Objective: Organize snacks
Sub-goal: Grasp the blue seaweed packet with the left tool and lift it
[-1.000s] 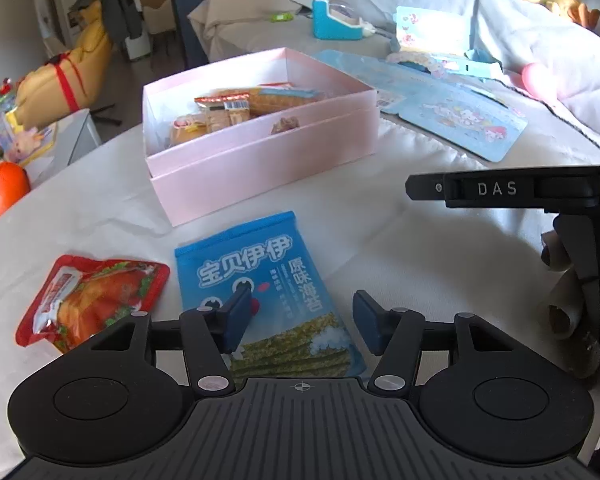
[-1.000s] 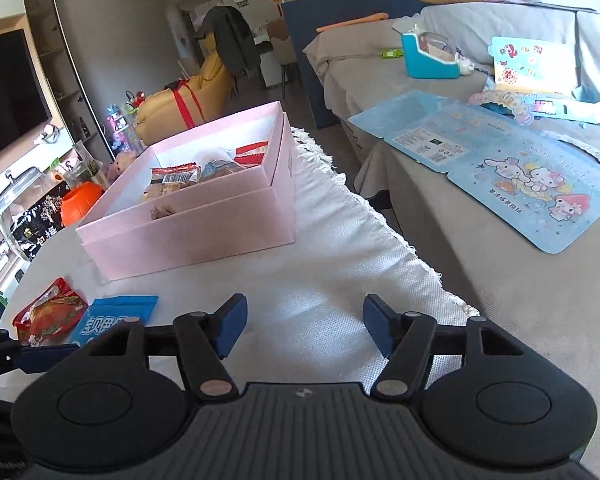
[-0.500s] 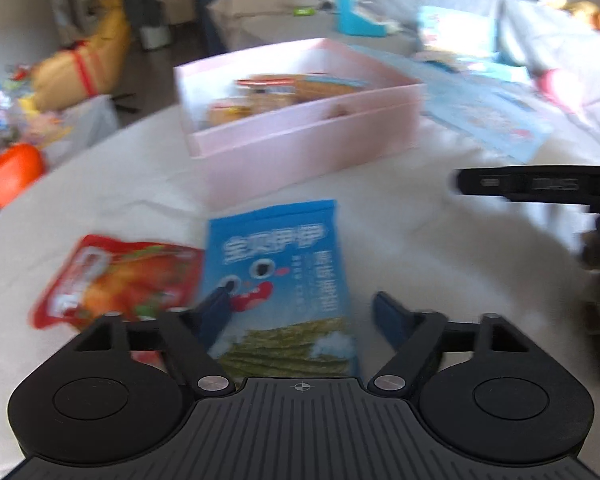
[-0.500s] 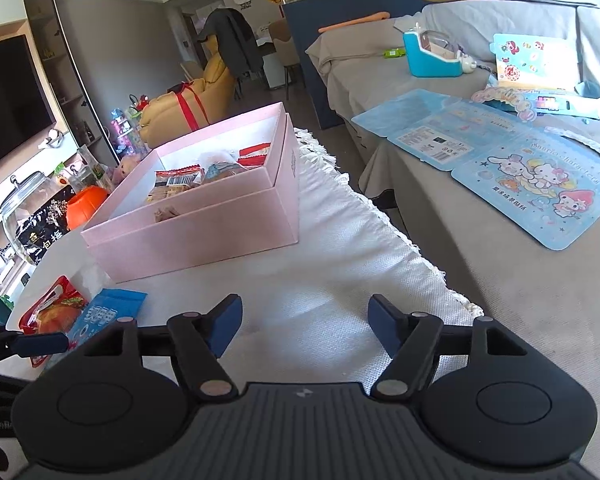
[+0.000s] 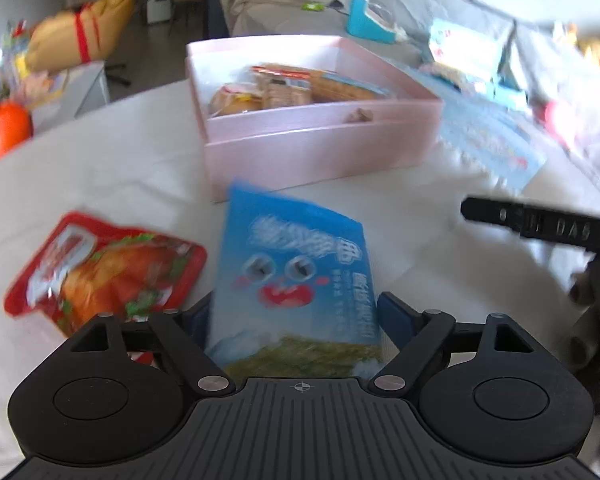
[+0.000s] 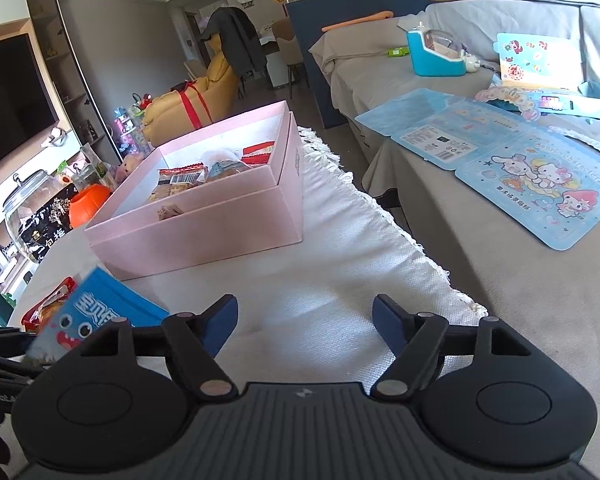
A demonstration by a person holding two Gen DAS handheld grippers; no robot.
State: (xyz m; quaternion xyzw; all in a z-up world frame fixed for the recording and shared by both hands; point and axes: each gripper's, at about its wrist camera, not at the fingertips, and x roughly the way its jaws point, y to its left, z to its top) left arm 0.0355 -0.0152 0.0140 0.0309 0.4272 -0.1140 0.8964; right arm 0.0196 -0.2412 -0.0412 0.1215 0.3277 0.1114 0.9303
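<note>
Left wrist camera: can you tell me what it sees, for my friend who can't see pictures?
A blue snack packet sits tilted between the closing jaws of the left gripper, above a white tablecloth. A red snack packet lies to its left, and behind them an open pink box holds more snacks. The picture is blurry.

My left claw [image 5: 296,316]: black ribbed housing, small crosshair mark at centre, two round black discs either side, triangular cut-outs in linkage arms, silver pivot screws, blue finger pads [image 5: 392,316]. My right claw [image 6: 304,322]: same black build, same discs and silver screws, small pale logo on ribbed top, blue pads [image 6: 220,324]. Seen from left, its black bar bears white letters "DAS".
</note>
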